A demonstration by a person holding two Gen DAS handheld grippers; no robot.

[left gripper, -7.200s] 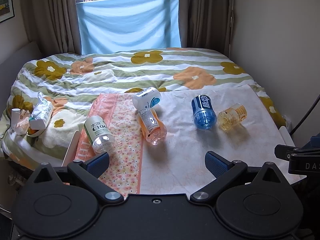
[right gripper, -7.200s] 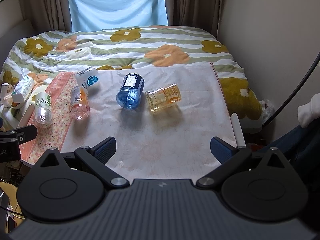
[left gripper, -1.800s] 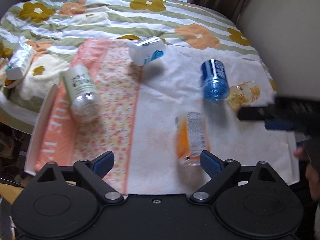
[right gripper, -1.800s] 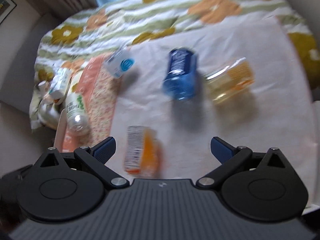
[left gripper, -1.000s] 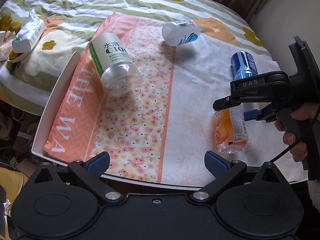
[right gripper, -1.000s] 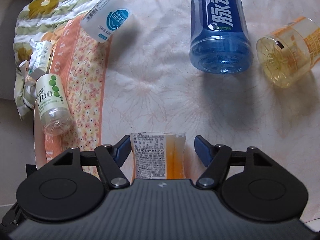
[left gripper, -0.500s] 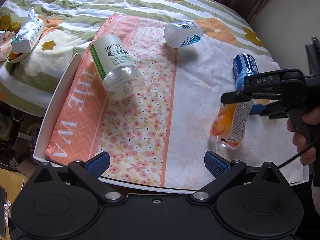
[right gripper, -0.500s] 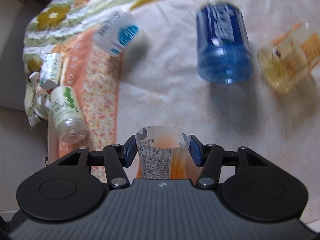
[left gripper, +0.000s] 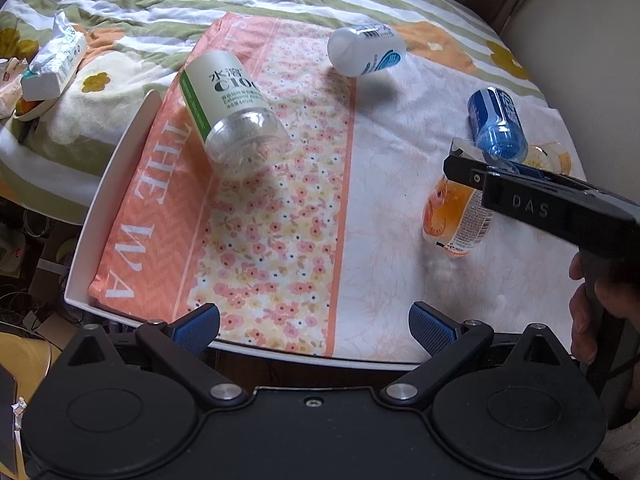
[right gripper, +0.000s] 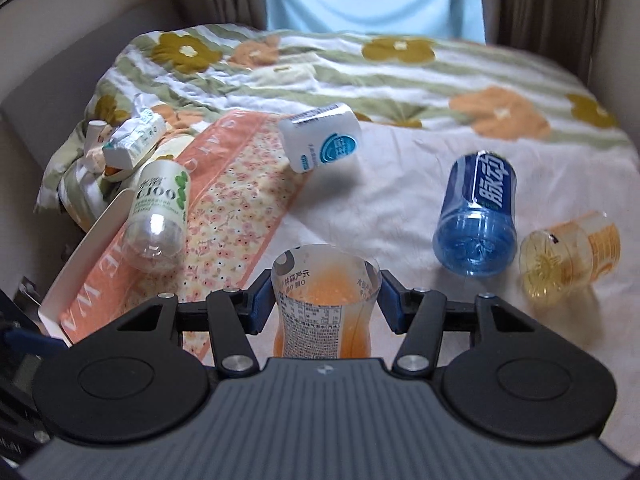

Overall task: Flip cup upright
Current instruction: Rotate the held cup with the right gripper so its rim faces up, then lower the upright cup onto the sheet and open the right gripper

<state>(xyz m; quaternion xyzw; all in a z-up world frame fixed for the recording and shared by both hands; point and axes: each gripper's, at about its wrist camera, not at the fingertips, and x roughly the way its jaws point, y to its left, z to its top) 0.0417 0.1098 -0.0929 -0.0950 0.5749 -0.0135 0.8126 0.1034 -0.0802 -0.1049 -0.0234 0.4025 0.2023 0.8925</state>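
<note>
— Fingers of the right gripper [right gripper: 326, 298] are squeezing something, right?

— Yes. They are pressing on both sides of the orange cup [right gripper: 325, 300], near its open top. The cup is standing almost straight up with its mouth on top. In the left wrist view the same cup [left gripper: 456, 216] is leaning a little, and its bottom is at or just above the white cloth [left gripper: 400, 184]; I cannot tell which.

— What is the left gripper [left gripper: 314, 326] doing?

— Its blue fingers are spread wide and holding nothing. It is hanging over the near edge of the tray [left gripper: 116, 184].

— What is lying around the orange cup?

— In the right wrist view, a blue cup [right gripper: 476, 216] is lying on its side at two o'clock from it. A yellow cup [right gripper: 568, 256] is lying just beside the blue one, at three o'clock. A white cup [right gripper: 320, 140] is lying far off at twelve o'clock. A clear cup with a green label [right gripper: 158, 216] is lying at ten o'clock on the orange flowered cloth [right gripper: 228, 220].

— And behind all that?

— A flowered blanket [right gripper: 360, 76] is covering the bed.
</note>
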